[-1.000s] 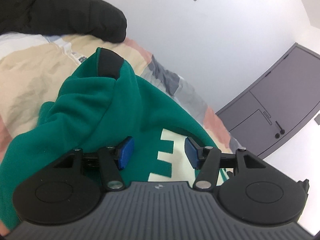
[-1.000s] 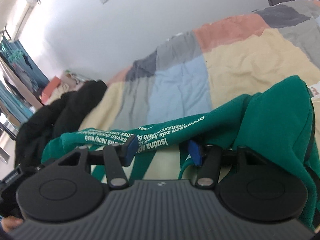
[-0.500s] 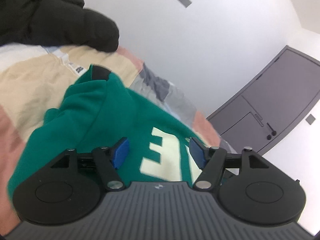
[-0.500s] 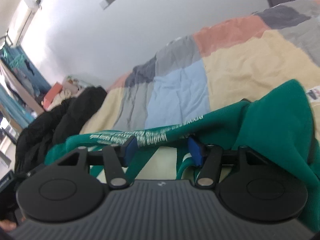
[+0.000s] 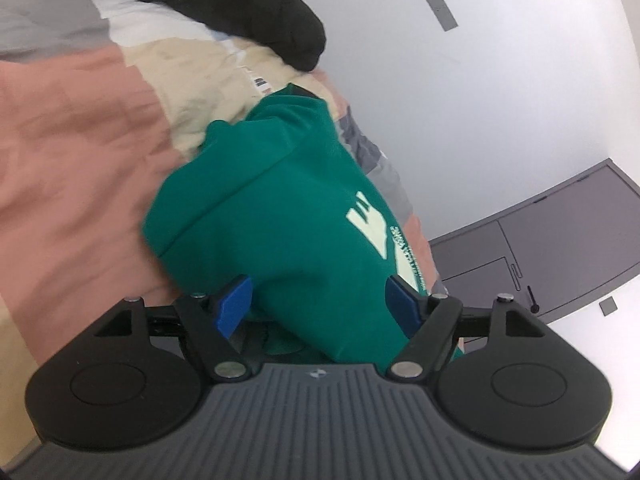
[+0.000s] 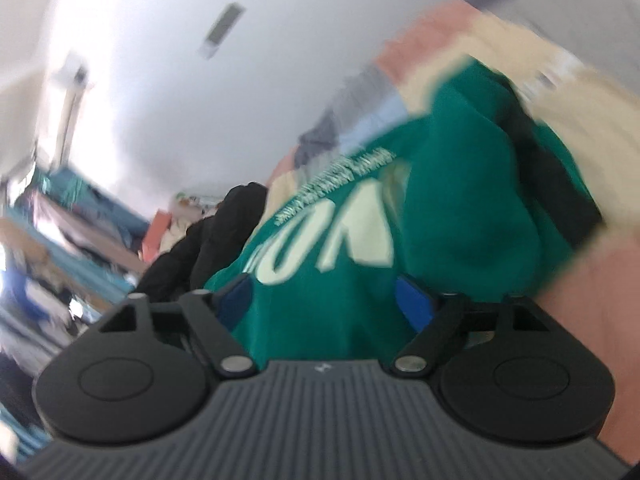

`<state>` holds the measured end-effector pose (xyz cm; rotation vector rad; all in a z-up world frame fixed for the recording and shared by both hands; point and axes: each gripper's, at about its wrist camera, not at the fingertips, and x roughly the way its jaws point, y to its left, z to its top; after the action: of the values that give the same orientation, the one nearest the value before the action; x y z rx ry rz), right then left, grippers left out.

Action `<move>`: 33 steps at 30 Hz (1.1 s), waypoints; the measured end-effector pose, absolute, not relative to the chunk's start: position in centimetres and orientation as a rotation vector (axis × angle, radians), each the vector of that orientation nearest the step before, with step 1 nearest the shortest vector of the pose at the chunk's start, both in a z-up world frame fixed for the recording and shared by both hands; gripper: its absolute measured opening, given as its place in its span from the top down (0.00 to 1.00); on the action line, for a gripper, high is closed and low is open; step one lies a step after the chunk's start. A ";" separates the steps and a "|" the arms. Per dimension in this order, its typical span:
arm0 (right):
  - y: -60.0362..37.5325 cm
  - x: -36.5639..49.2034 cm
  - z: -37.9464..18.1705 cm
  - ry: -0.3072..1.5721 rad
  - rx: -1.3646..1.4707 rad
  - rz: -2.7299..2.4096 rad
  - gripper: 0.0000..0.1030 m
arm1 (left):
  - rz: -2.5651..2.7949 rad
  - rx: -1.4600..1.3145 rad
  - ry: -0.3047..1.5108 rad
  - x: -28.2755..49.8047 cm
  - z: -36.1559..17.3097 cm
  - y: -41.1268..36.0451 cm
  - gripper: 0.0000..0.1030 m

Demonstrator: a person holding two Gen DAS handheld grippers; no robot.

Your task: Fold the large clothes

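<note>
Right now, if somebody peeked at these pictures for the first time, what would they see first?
A big green sweatshirt with pale letters fills the middle, lying bunched on a patchwork quilt of pink, cream and grey squares. Blue fingertips of the left gripper stand wide apart either side of the cloth. A black jacket is heaped behind it.

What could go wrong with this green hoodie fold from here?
Both claws, left claw and right claw, have just been opening, pads apart around the green hoodie, so the bunched fold may slump open. The black jacket lies close on the quilt and could snag. The right view is blurred.
</note>
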<state>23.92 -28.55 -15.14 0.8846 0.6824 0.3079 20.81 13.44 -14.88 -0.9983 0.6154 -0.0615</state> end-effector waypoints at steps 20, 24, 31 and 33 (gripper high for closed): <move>-33.5 26.6 -17.8 0.617 1.016 0.207 0.77 | -0.008 -1.064 0.473 23.2 -15.9 15.8 0.84; -33.6 26.8 -16.0 0.522 0.937 0.227 0.80 | -0.046 -0.970 0.415 24.9 -13.9 15.8 0.86; -33.3 29.0 -18.5 0.628 0.882 0.156 0.80 | 0.050 -0.995 0.582 28.0 -18.6 16.1 0.87; -33.2 29.2 -19.8 0.673 0.899 0.145 0.80 | 0.060 -1.020 0.604 28.1 -19.5 16.4 0.86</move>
<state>29.22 -33.20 -19.81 0.8995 0.6728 0.1448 28.06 16.45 -19.54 -1.0196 0.6041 0.0601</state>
